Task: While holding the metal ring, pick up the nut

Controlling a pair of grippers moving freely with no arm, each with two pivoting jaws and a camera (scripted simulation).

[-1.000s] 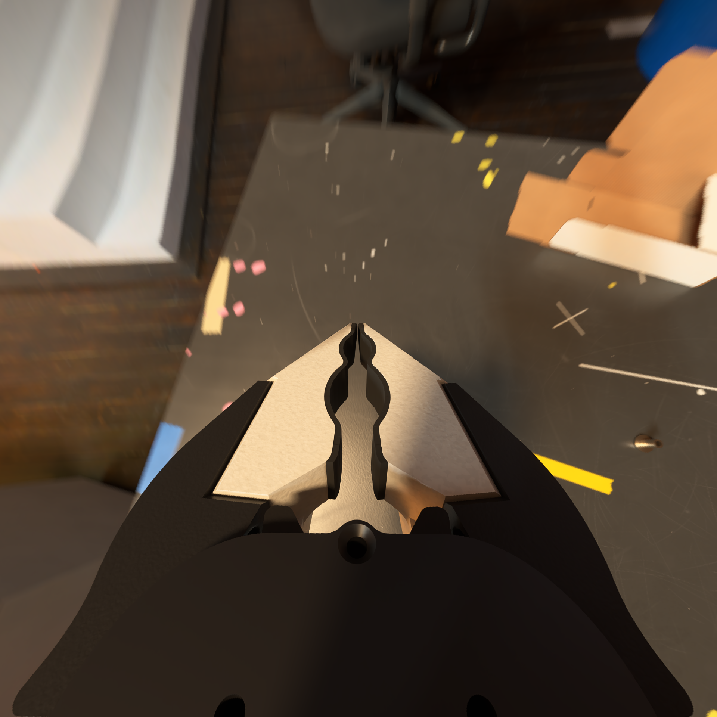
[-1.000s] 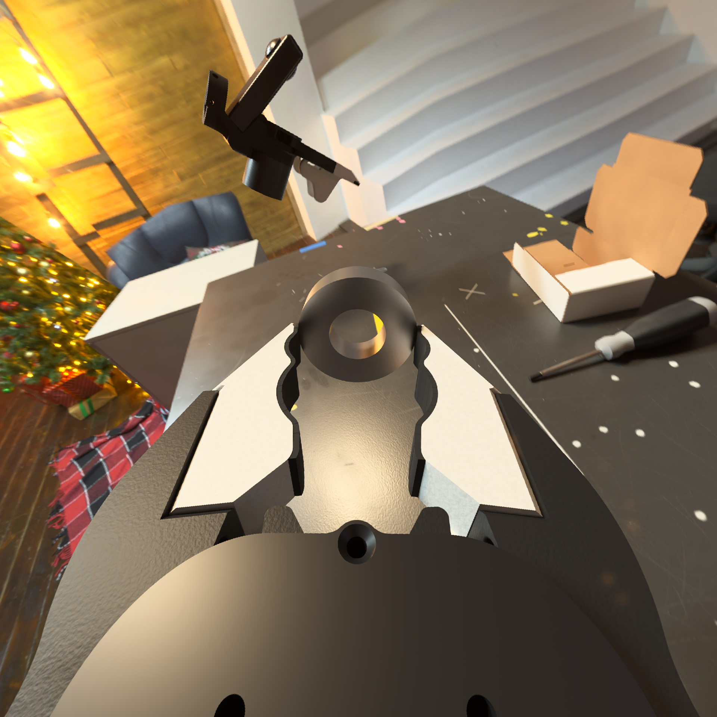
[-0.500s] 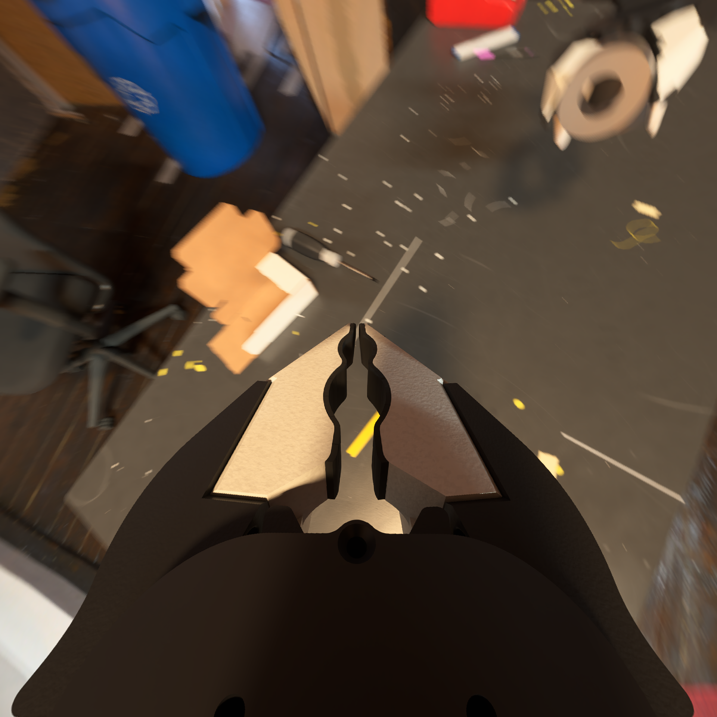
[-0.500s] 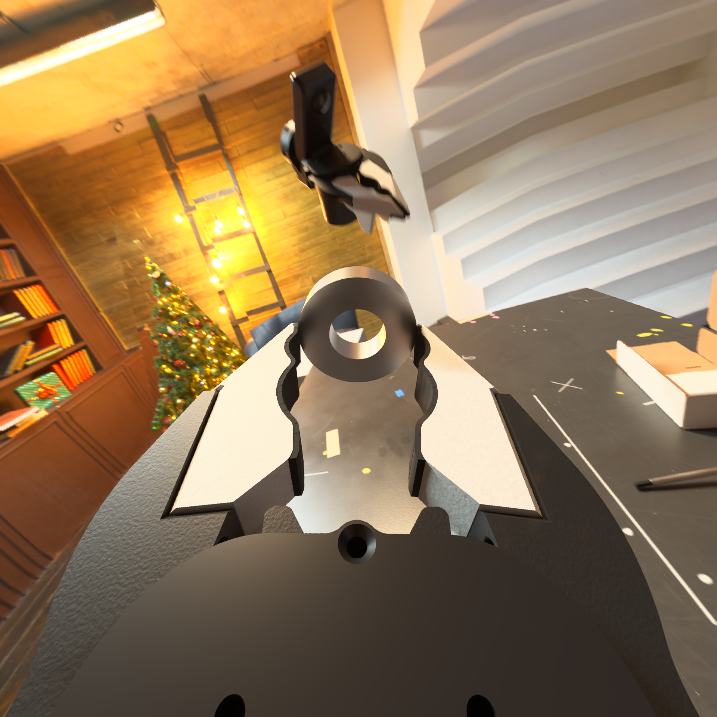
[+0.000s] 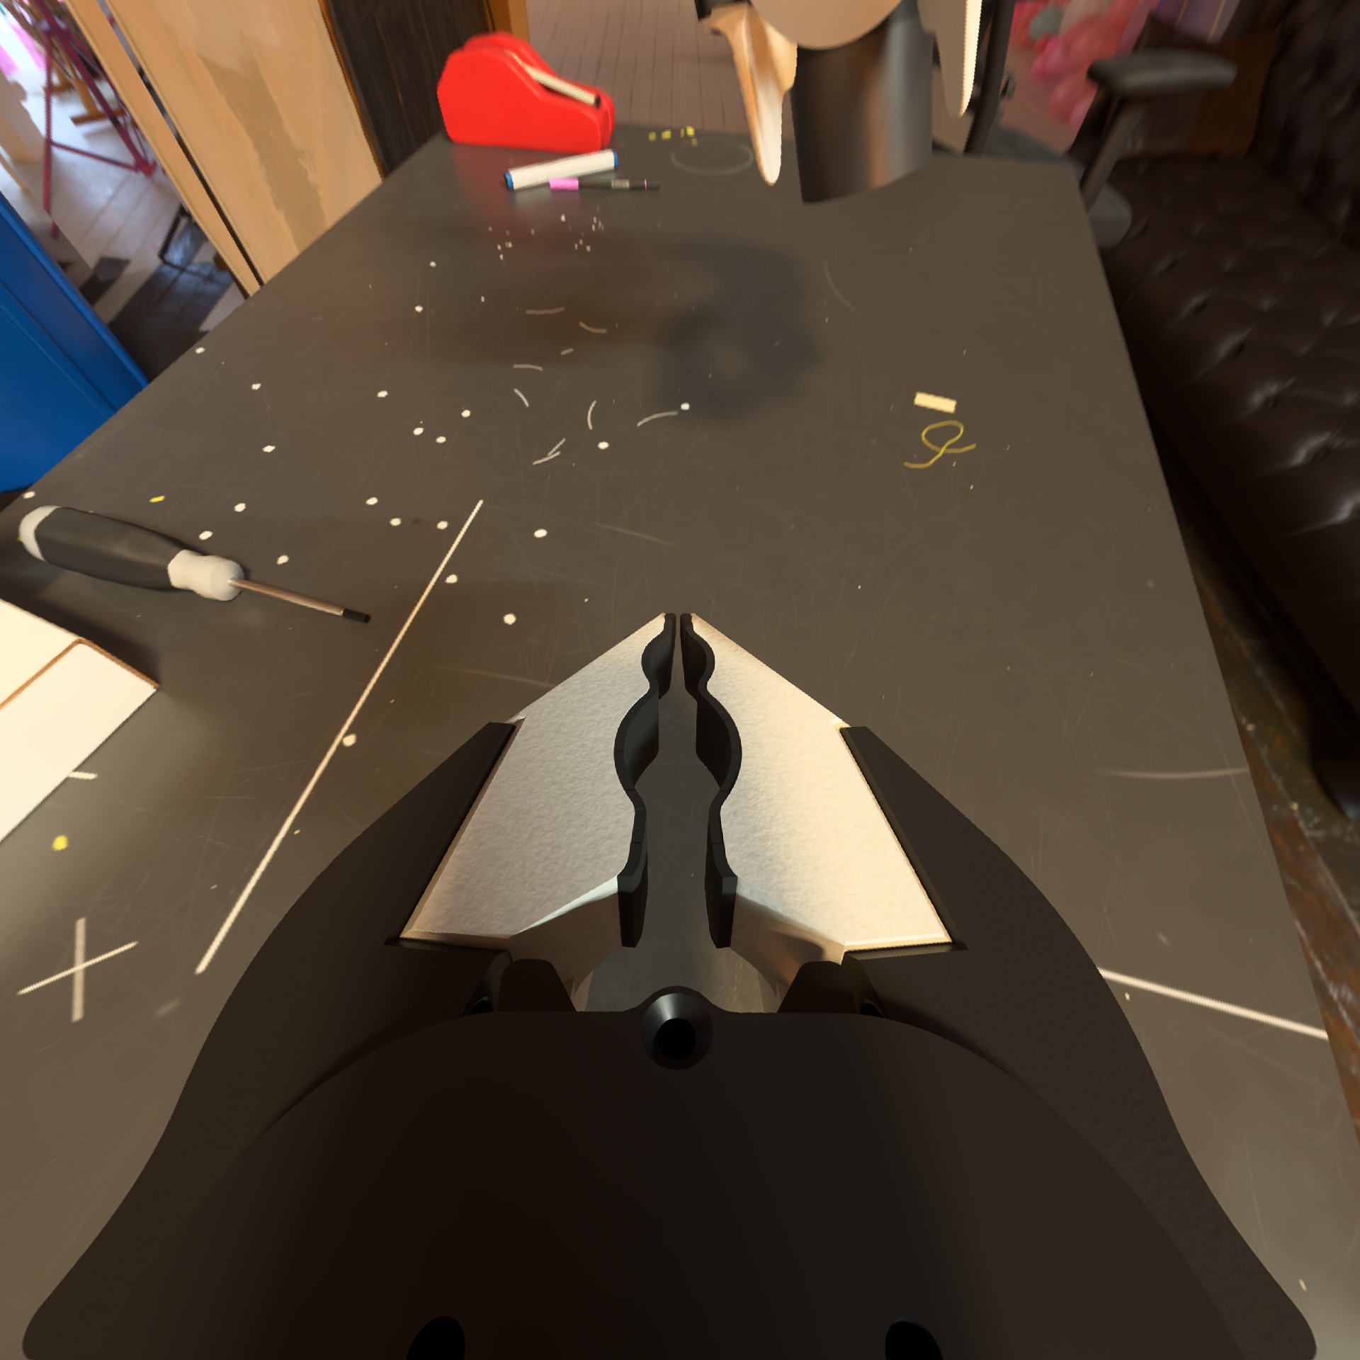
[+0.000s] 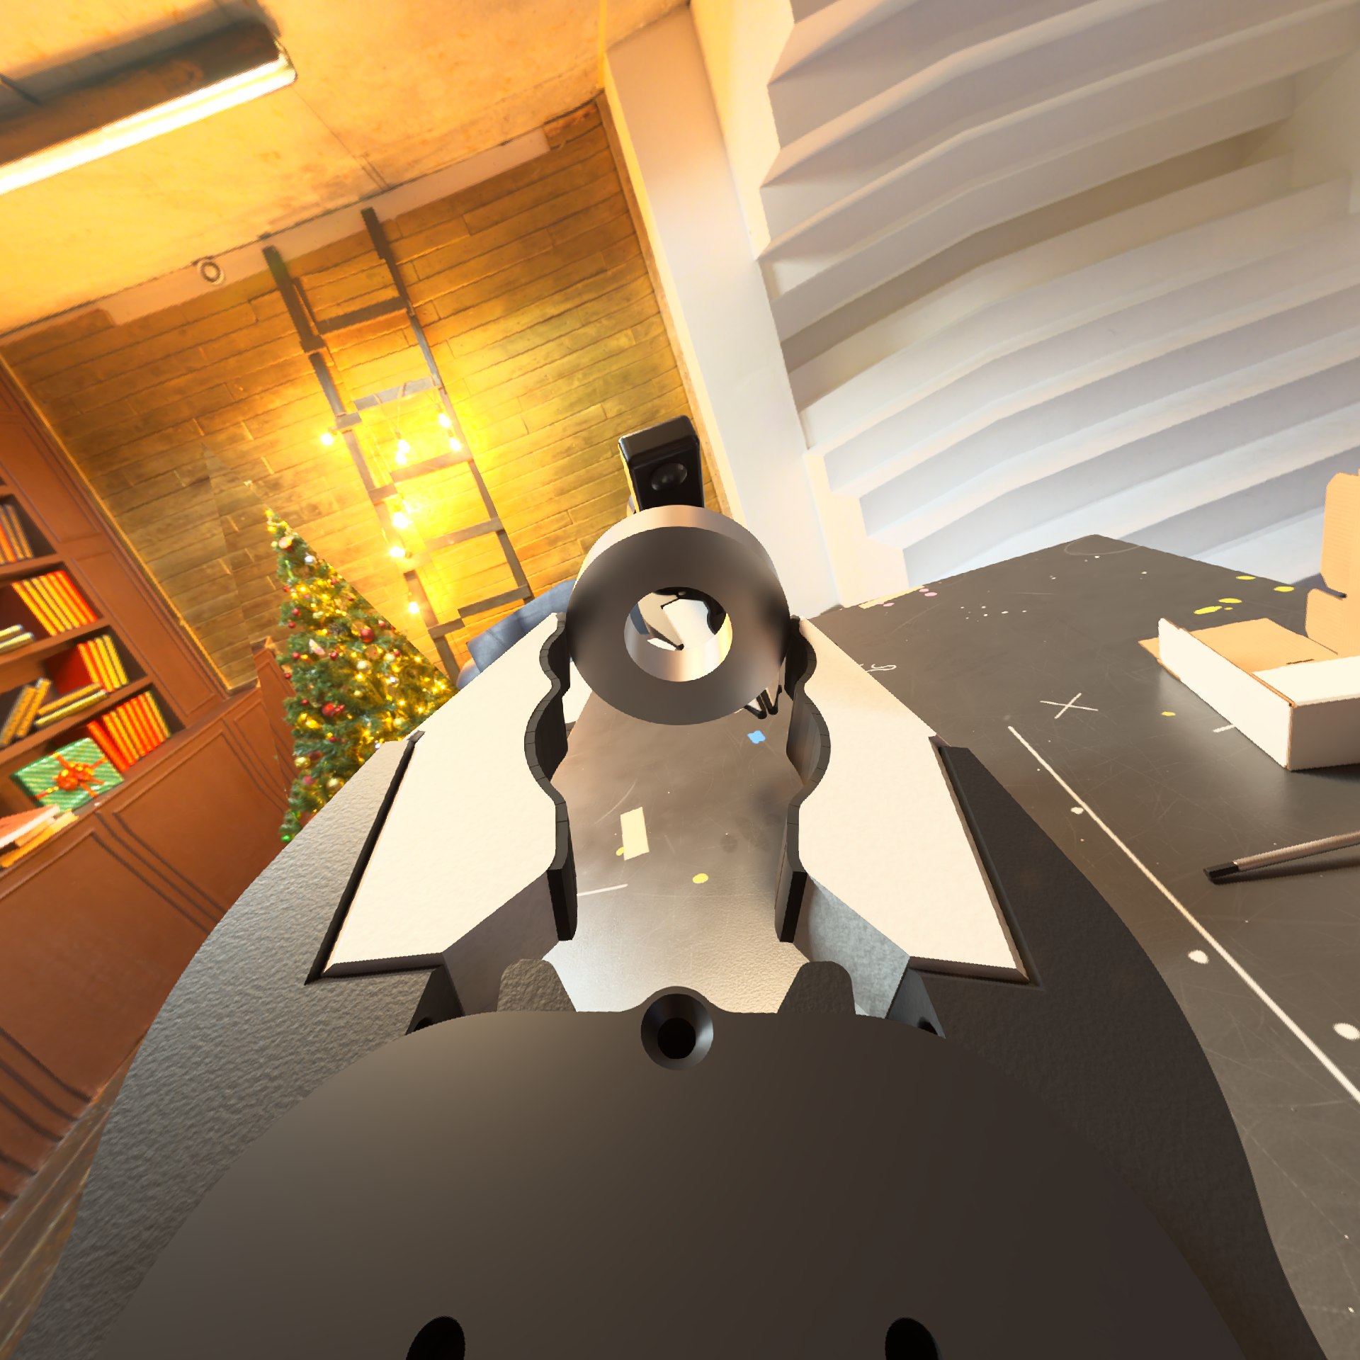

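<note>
The left gripper (image 5: 675,625) has swung round over the last second: a second ago it looked across the table's far corner, with a small metal piece lying to its right, and now it points down the length of the dark table (image 5: 846,589) toward the red tape dispenser (image 5: 522,99) and the markers (image 5: 563,171). Its fingers are clenched together with nothing between them. The nut is not in either current view — the earlier small piece may have been it, though I cannot be sure. The right gripper (image 6: 677,647) keeps the metal ring (image 6: 673,625) clamped at its fingertips, held up above the table and tilted higher than before. A screwdriver (image 5: 125,552) lies left of the left gripper. As I judge it, half the task holds; the left gripper must find the nut again and open before it can pick anything up.
</note>
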